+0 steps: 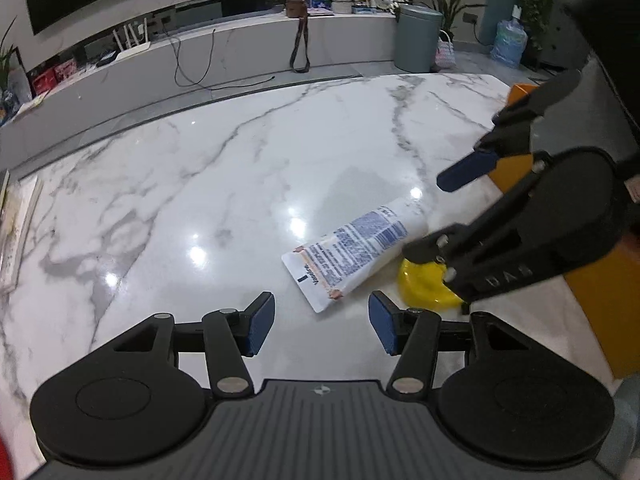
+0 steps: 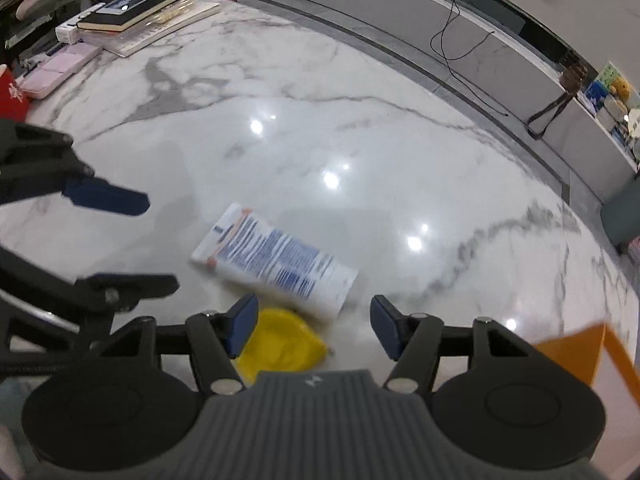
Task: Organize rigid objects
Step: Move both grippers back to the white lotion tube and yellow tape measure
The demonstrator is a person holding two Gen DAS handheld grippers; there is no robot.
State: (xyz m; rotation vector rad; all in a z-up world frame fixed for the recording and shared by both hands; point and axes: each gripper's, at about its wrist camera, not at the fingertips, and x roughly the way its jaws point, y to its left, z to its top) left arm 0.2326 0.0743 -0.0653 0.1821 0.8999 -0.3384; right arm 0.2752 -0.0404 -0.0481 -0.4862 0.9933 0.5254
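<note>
So your white tube (image 1: 354, 256) is lying flat on the marble counter (image 1: 240, 168), crimped end pointing toward your left gripper (image 1: 322, 328) and sitting just ahead of it, a bit to the right of the gap. Those jaws are spread wide with nothing in them. The yellow thing (image 1: 426, 286) is right against the tube's cap end, and from the left camera your right gripper (image 1: 444, 212) covers part of it, so you can't really tell what it is.

From the right wrist view the right gripper (image 2: 314, 330) also has its jaws spread and empty. The tube (image 2: 276, 260) lies just in front of them, angled across, and the print on it is too smeared to read. The yellow thing (image 2: 280, 346) is tucked low by the left pad, half cut off by the gripper body. An orange box (image 2: 576, 350) peeks in on the right, and books (image 2: 136, 4) are stacked at the far counter corner
</note>
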